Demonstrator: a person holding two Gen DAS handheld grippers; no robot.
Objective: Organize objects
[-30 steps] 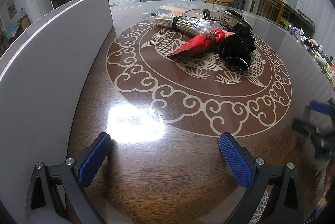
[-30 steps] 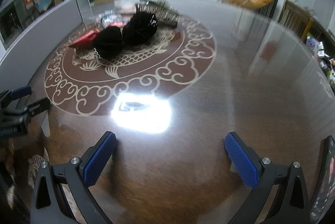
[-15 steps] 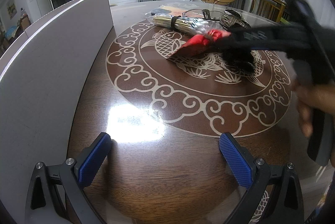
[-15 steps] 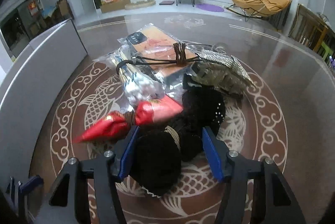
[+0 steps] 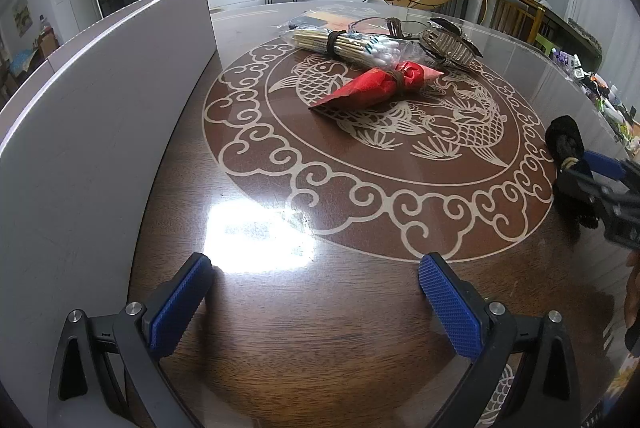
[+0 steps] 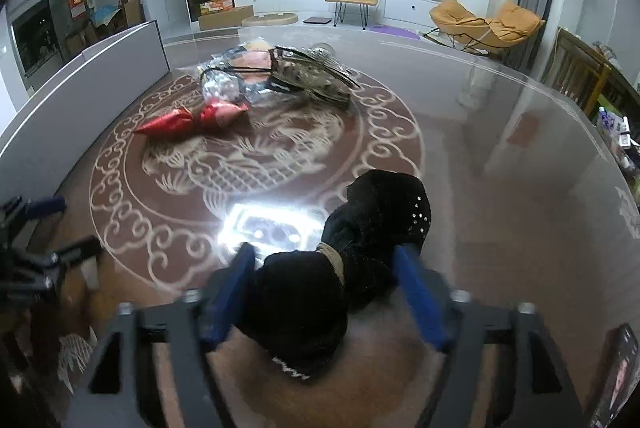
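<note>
A black cloth bundle point(image 6: 352, 256) tied with a tan cord lies on the glossy wooden table point(image 6: 500, 188), near its front right. My right gripper point(image 6: 326, 268) straddles it; its jaws are opening and the bundle sits between them, the pads no longer pressing. In the left wrist view the bundle point(image 5: 564, 144) and right gripper point(image 5: 600, 180) show at the right edge. My left gripper point(image 5: 316, 292) hangs open over bare table with nothing between its fingers. A red cone-shaped packet point(image 5: 376, 88) lies on the table's fish pattern.
Behind the red packet are a clear bag of sticks and swabs point(image 5: 352, 44), a patterned pouch point(image 5: 452, 46) and a flat orange packet point(image 6: 256, 58). A grey panel point(image 5: 100, 108) runs along the table's left side. Small clutter point(image 5: 600, 88) sits at the far right edge.
The right gripper closed on the black bundle in the pile, carried it to the near right of the table, and its jaws have spread again. The left gripper stayed still.
</note>
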